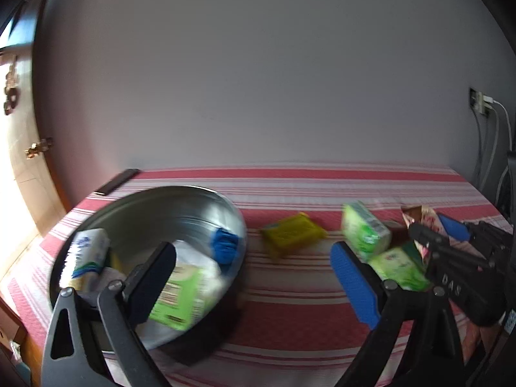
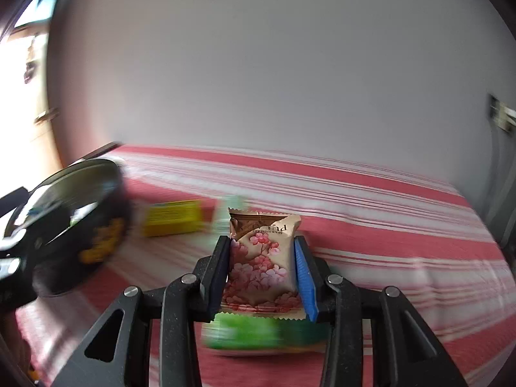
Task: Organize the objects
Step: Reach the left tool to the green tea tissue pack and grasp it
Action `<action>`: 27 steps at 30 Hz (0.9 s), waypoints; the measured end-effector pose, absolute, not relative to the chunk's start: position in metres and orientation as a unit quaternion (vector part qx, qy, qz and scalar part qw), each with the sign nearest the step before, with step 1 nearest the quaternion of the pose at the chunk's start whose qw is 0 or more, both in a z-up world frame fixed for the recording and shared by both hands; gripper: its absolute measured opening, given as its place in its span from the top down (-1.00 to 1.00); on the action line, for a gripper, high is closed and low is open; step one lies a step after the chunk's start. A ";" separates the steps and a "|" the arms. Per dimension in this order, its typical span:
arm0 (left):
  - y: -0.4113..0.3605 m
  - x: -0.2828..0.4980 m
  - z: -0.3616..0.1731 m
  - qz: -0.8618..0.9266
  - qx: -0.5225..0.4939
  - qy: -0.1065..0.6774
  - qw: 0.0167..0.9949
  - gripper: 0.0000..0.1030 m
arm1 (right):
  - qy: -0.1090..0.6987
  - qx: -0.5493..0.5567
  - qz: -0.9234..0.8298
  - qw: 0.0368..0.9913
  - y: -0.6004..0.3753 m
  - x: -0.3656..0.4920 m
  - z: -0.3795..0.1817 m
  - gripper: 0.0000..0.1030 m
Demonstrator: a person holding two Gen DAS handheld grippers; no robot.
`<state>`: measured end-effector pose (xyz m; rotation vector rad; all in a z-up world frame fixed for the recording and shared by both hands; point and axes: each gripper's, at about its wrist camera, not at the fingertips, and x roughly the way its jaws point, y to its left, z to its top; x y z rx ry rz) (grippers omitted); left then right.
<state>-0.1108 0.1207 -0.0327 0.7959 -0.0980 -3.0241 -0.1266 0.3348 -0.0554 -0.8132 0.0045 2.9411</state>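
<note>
A metal bowl point(image 1: 180, 203) stands at the left of the red-and-white striped cloth and holds several packets, one green point(image 1: 180, 293) and one white and blue point(image 1: 88, 251). My left gripper point(image 1: 254, 283) is open and empty, its left finger over the bowl. A yellow packet point(image 1: 292, 233) and two green packets point(image 1: 364, 229) point(image 1: 400, 267) lie on the cloth to the right. My right gripper point(image 2: 262, 274) is shut on a beige packet with pink flowers point(image 2: 262, 258), held above a green packet point(image 2: 251, 332). The right gripper also shows in the left wrist view point(image 1: 451, 235).
A dark flat object point(image 1: 117, 180) lies at the cloth's far left corner. A plain wall runs behind the table. A wall socket with cables point(image 1: 483, 103) is at the right. A wooden door point(image 1: 22, 148) is at the left. The bowl point(image 2: 64, 222) shows dark in the right wrist view.
</note>
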 end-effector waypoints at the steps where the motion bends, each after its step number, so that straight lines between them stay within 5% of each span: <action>1: 0.130 -0.113 -0.035 -0.964 0.262 -0.034 -0.002 -0.90 | 0.010 -0.267 0.962 0.058 0.347 -0.125 -0.056 0.19; 10: 0.206 -0.141 -0.063 -0.939 0.335 -0.052 -0.053 -0.90 | 0.037 -0.268 0.957 0.103 0.394 -0.129 -0.053 0.19; 27: 0.237 -0.156 -0.084 -0.918 0.384 -0.068 -0.071 -0.95 | 0.065 -0.256 0.960 0.092 0.406 -0.118 -0.054 0.19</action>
